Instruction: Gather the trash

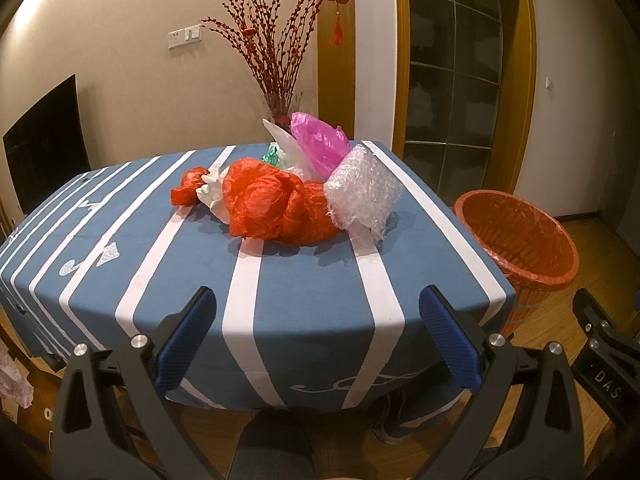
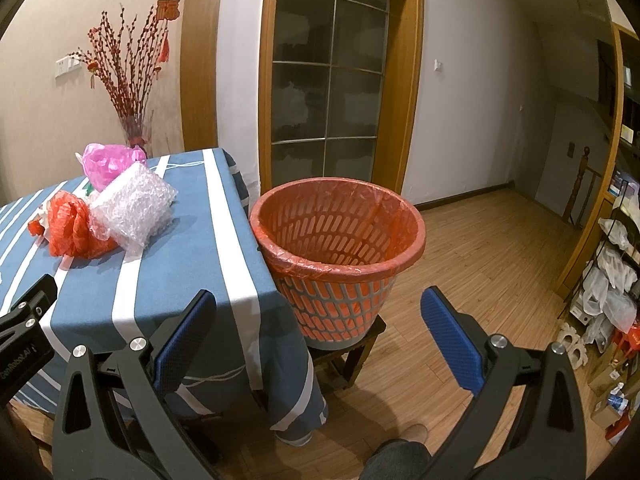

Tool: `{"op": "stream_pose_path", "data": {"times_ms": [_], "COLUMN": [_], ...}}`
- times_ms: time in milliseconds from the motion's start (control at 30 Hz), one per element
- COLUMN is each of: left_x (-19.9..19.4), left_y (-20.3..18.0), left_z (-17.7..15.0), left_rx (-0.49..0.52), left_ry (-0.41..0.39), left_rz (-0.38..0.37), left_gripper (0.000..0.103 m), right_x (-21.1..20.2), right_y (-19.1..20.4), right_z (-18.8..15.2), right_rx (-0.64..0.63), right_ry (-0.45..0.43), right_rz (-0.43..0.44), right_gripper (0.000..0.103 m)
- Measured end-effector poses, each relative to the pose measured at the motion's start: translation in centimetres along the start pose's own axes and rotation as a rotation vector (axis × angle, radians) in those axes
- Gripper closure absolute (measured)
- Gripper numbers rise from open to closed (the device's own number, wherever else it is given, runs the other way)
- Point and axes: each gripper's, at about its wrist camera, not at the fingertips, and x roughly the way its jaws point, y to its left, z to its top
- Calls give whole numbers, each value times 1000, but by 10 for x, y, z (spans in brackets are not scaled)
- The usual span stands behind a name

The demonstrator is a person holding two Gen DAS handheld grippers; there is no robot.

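Trash pile's sitting mid-worktop: red bag [image 1: 276,208], bubble wrap [image 1: 362,192], pink bag [image 1: 320,144], all looking light, soft, crinkly, so I'm thinking pinch a bunched fold. Bin [image 2: 340,236] is standing just beside the worktop [image 1: 180,264] edge. I'm holding L tool [image 1: 318,316] & R tool [image 2: 318,316] wide open, empty. Wood floor, glass door behind.

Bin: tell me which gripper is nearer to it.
Right. The right gripper is open, facing the bin just ahead. The left gripper, also open, faces the table, with the bin off to its right.
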Motion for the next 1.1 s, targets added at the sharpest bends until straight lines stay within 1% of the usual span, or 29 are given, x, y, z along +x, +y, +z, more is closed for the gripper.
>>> {"op": "stream_pose_path", "data": {"times_ms": [133,267,367,533,600,700,767,867,933,967,1033,1100], "left_x": [7,20,33,54,61,73,83,101,113,118,130,142], "left_y": [9,23,39,68,81,106,126,160,181,189,204,214], "left_z": [0,1,2,6,11,24,34,52,64,70,81,91], "left_rx": [-15,-45,-82,-136,-149,-163,-178,-213,-234,-237,-231,-208], "left_ry": [13,44,83,118,119,110,104,107,104,103,93,76], "left_rz": [0,5,-1,-3,13,71,102,131,139,144,172,198], "left_gripper": [4,4,4,4,4,4,4,4,4,4,4,4], "right_x": [3,9,16,31,37,44,51,61,73,80,94,107], "right_y": [2,10,20,48,61,81,96,115,128,135,148,158], "right_z": [3,9,13,24,31,43,53,66,76,81,88,93], "right_rx": [-3,-6,-10,-48,-63,-70,-75,-64,-39,-27,-11,23], "right_ry": [6,13,25,47,49,22,16,19,35,53,90,135], "right_rz": [9,42,90,179,210,214,244,292,345,370,406,445], "right_gripper": [2,2,2,2,2,2,2,5,13,14,21,24]}}
